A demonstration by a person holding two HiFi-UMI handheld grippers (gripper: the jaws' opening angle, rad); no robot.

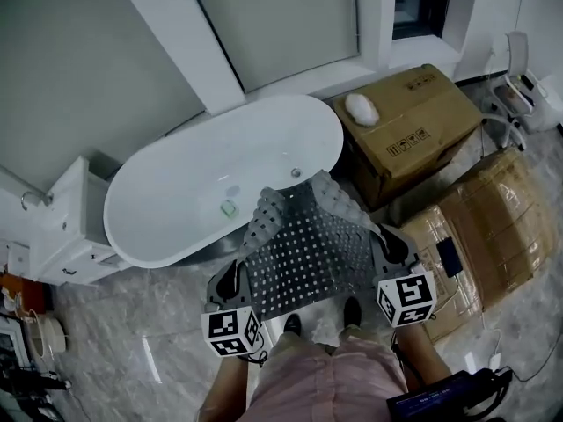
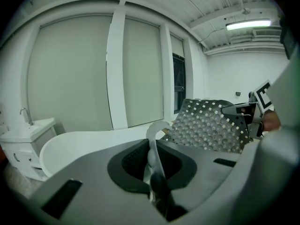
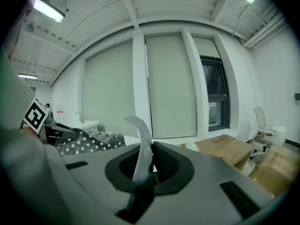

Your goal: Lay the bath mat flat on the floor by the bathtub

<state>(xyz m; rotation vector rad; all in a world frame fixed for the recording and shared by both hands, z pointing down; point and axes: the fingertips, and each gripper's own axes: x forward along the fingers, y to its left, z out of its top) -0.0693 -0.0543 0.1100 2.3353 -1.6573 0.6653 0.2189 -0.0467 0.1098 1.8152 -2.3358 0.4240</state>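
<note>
The left gripper (image 1: 236, 280) and right gripper (image 1: 387, 246) are each clamped on a near corner of the perforated grey bath mat (image 1: 303, 249). It hangs stretched between them, its far edge curling beside the bathtub (image 1: 176, 196). This looks like the spreading step. Next, lower it evenly onto the floor (image 1: 149, 341). The cardboard box (image 1: 413, 121) print is unreadable.

Grey perforated bath mat (image 1: 308, 249): soft rubbery plastic, semi-translucent at the edges, one face studded with round suction cups, low sheen. White oval bathtub (image 1: 176, 192): smooth, glossy. Grey marbled floor (image 1: 132, 341): polished, reflective. Brown cardboard box (image 1: 409, 121): matt paper board. Tape-wrapped brown box (image 1: 488, 218): shinier, wrinkled film. Left gripper (image 2: 151, 161) and right gripper (image 3: 142, 165): matt grey plastic shells, finely ribbed dark pads.
</note>
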